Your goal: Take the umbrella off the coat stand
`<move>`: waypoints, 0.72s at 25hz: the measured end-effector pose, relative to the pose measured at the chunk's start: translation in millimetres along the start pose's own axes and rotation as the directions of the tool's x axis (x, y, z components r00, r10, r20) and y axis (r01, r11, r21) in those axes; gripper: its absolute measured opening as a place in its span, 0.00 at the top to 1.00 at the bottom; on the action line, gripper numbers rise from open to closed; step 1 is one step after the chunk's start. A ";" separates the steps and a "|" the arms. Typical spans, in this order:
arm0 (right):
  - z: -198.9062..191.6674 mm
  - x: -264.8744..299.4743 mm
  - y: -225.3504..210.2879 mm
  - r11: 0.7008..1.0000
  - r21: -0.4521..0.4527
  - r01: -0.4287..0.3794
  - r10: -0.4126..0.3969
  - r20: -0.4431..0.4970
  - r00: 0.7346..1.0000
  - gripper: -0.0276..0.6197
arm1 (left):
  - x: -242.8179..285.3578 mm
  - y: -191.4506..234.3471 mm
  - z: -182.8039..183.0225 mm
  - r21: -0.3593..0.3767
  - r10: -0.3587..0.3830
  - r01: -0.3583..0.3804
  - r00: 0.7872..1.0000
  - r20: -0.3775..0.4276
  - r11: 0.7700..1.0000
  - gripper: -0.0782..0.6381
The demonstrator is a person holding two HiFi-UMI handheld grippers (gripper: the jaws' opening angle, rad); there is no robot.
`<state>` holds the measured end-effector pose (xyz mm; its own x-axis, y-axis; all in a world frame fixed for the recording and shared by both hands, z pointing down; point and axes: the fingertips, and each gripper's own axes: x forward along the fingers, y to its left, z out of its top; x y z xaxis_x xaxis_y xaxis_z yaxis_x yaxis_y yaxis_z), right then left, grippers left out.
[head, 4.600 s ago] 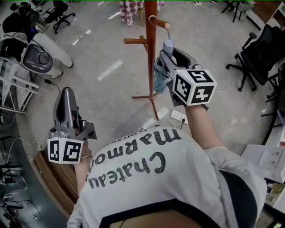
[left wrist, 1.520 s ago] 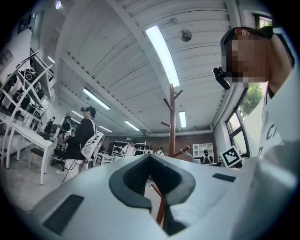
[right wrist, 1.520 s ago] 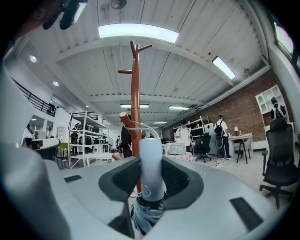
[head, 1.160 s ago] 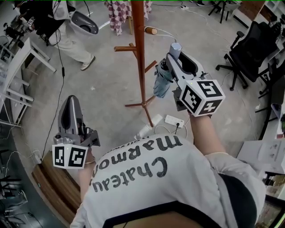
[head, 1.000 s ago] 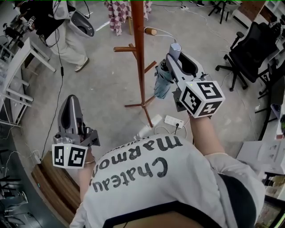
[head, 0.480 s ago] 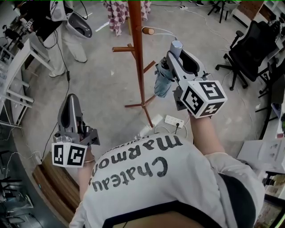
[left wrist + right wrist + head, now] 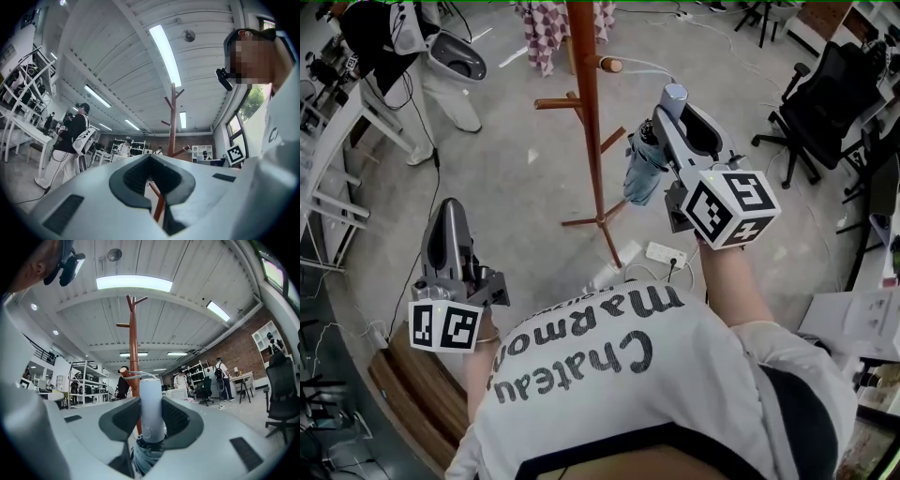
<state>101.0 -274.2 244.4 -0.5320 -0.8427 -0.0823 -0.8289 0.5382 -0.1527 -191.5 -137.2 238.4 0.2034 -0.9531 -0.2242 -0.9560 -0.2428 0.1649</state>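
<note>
my right tongs (image 7: pixel 664 120) pinch the one folded umbrella (image 7: pixel 642 173) by its handle (image 7: pixel 673 96) beside the one coat stand (image 7: pixel 589 112), my left tongs (image 7: pixel 446 208) are pressed together, and my shirt (image 7: pixel 581 361) reads "chateau".

Grey concrete floor (image 7: pixel 506 178), scuffed, running across the whole head view. Standing on it: wooden coat stand (image 7: pixel 586 112) on splayed legs, black office chairs (image 7: pixel 825 103) at right, white table frame (image 7: pixel 333 202) at left. Lying just beside the stand's foot: white power strip (image 7: pixel 662 252) and a pale object (image 7: pixel 602 275), possibly a bottle.
</note>
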 end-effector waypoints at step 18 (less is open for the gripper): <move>4.6 -2.6 2.5 1.000 -0.002 -0.002 0.002 0.009 1.000 0.72 | 0.8 3.4 -3.1 -0.022 -0.012 0.012 1.000 -0.012 1.000 0.86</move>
<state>101.2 -270.8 239.7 -0.5324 -0.8415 -0.0920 -0.8279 0.5403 -0.1506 -194.0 -139.3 241.7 0.2172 -0.9523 -0.2144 -0.9487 -0.2577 0.1834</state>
